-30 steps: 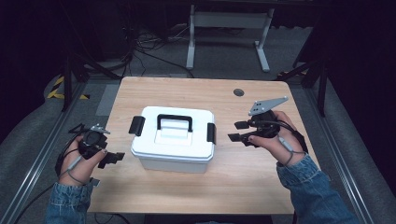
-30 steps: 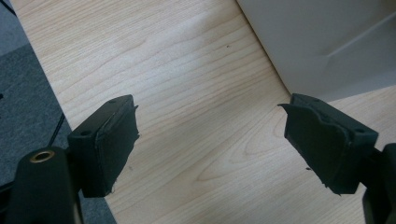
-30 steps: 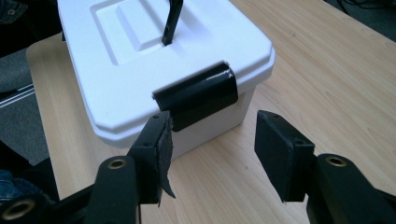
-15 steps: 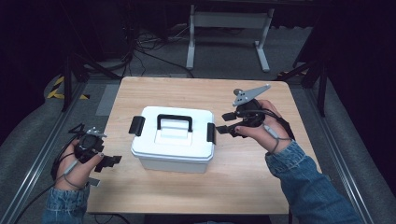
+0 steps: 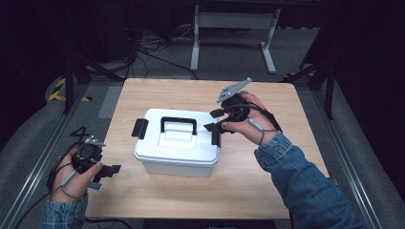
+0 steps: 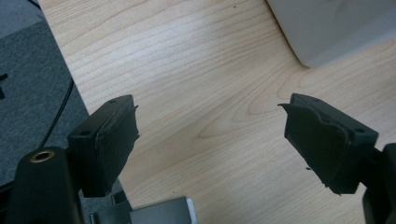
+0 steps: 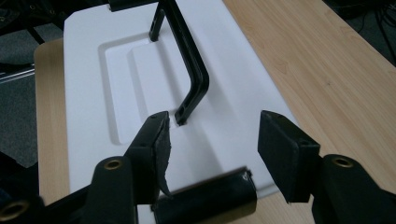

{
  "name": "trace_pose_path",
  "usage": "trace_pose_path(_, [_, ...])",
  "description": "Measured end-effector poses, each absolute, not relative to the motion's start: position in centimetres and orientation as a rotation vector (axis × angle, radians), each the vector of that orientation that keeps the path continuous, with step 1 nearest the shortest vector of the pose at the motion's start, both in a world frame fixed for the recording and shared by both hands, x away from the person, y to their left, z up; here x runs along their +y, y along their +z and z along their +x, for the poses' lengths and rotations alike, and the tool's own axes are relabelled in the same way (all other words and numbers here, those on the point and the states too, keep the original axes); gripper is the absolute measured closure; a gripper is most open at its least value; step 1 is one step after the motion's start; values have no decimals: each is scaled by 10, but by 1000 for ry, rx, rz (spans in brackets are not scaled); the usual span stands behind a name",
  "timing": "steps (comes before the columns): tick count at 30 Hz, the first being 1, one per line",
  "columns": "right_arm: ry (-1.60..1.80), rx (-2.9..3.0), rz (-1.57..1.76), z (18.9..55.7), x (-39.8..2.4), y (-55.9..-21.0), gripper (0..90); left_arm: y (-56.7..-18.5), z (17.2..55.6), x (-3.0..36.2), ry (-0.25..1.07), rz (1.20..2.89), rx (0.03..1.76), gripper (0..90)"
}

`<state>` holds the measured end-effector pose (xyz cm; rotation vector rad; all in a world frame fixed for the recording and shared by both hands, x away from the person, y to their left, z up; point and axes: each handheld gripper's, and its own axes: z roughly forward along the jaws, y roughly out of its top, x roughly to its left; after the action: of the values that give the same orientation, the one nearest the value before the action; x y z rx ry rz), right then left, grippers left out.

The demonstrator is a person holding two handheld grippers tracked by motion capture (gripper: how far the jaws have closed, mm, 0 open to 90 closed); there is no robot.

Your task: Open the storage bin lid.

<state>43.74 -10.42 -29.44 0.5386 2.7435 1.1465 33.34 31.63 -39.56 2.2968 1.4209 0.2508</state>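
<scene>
The bench (image 5: 286, 186) carries a white lidded box (image 5: 176, 157) near its middle, with a black carry handle (image 5: 178, 125) on the lid and black latches at 3 (image 5: 216, 137) and 9 o'clock (image 5: 140, 129). The right gripper (image 5: 213, 120) sits over the 3 o'clock latch, its fingers (image 7: 154, 140) having just spread wide with nothing between them. To release it well, centre the latch between the fingers before closing. The left gripper (image 5: 106, 175) waits at 8 o'clock of the box, fingers (image 6: 109, 140) apart and empty.
</scene>
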Motion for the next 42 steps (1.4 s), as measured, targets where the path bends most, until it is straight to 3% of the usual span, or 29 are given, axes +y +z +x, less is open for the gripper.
trace_pose_path(19, [1075, 2823, 437, 457, -47, -306, 459, -397, 344, 312, 232, 2314, 1387, 179])
trace_pose_path(42, [1020, 2893, 345, 465, -14, -315, 624, -397, 348, 310, 214, 2329, 1365, 179])
